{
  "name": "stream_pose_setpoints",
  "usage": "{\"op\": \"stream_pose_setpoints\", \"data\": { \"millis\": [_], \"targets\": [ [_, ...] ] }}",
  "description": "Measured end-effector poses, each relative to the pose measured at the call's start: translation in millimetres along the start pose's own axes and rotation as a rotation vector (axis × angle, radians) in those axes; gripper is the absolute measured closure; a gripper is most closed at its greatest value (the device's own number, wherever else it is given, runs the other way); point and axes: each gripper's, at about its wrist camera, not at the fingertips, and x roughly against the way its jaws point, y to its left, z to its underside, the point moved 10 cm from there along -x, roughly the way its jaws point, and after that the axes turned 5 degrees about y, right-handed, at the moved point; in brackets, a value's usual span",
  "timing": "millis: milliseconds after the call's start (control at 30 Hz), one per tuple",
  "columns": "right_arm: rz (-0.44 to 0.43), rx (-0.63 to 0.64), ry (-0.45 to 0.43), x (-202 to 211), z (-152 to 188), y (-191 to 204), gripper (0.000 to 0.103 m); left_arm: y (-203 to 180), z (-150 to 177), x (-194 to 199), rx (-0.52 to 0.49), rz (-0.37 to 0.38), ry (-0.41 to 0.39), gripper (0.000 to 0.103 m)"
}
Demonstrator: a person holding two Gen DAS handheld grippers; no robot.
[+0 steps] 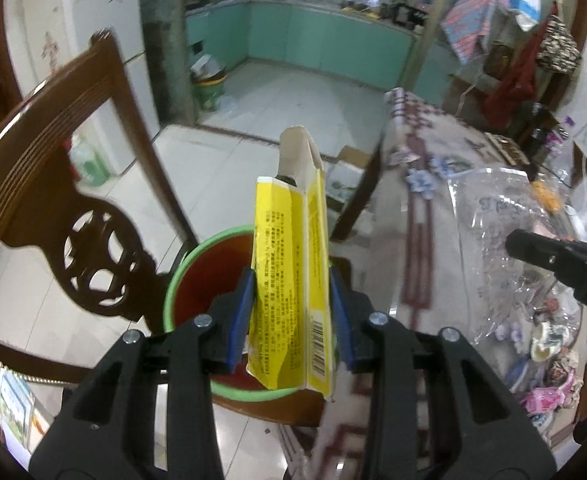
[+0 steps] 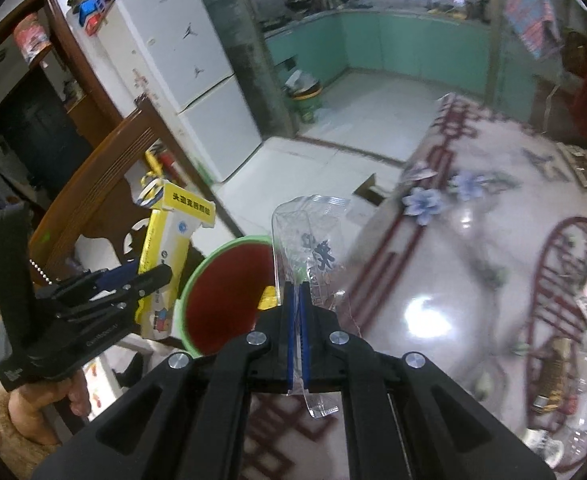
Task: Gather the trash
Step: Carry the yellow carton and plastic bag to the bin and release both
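kitchen floor's sitting behind a green bin. left gripper is pinching a yellow box over it. right gripper is clamping a clear wrapper.

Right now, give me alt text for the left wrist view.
The left tongs grip a yellow carton above a green-rimmed bin, which sits beside a wooden chair. The right tongs enter at right over a patterned table.

yellow box, green-rimmed red bin
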Motion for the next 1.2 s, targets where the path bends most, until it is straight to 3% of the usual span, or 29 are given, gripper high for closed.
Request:
{"op": "stream_pose_setpoints", "data": {
  "millis": [267,600,700,800,933,1200],
  "targets": [
    [-0.049,0.041,0.11,-66,-2,34,0.101,41,19,-35,0.069,-0.039,0.085,0.068],
    [-0.106,0.037,0.151,-100,-11,51,0.097,59,25,-51,0.096,-0.054,0.122,0.068],
    [-0.104,0.05,0.143,-100,-14,52,0.097,62,23,-55,0.098,-0.062,0.122,0.068],
    [-0.09,0.044,0.123,-93,-14,50,0.076,65,22,-58,0.105,-0.074,0.121,0.059],
    [-0.08,0.06,0.096,-70,-9,44,0.076,65,21,-57,0.116,-0.07,0.12,0.048],
    [-0.063,0.027,0.054,-17,12,17,0.075,36,20,-44,0.082,-0.037,0.093,0.047]
  ]
}}
